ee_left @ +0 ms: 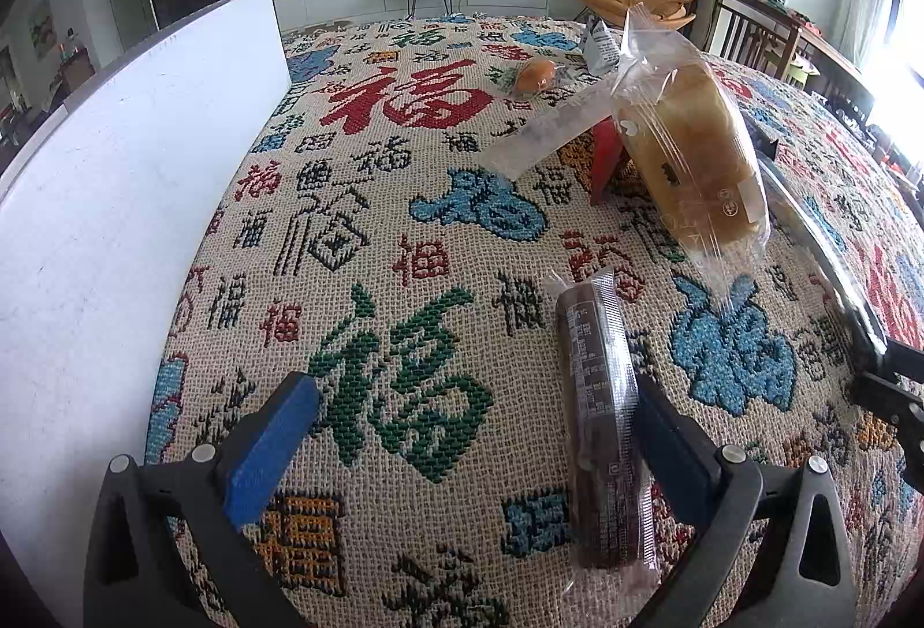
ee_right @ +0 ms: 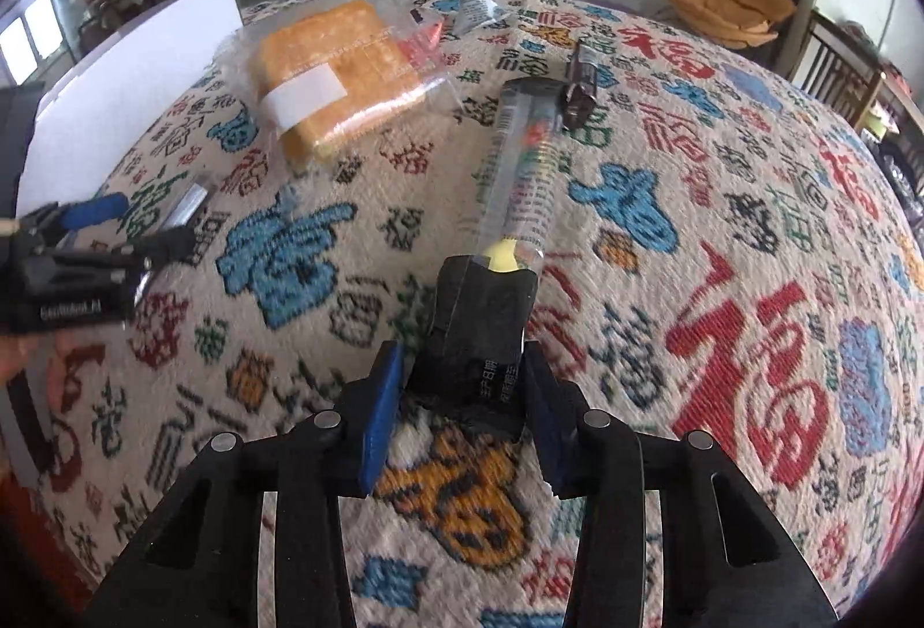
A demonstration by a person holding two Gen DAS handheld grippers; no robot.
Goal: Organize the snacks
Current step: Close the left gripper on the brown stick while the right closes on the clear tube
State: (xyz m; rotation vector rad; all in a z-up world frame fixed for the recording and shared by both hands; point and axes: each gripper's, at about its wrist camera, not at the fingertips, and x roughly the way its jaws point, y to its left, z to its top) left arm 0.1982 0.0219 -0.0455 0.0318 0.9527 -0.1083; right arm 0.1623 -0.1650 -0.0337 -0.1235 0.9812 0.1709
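Woven cloth with red, blue and green characters covers the table, and we place everything relative to its big red character. In the left wrist view, our left gripper has its blue pads wide apart; a dark brown snack bar in clear wrap lies against the inner side of the right pad, nearer to us than the red character. The bagged bread loaf stands tilted to the right of that character, with a red packet behind it and a small bun beyond.

Only the right wrist view shows our right gripper closed on the black end of a long clear snack tube. There the loaf lies far left of the red character, and the white board stands behind it.
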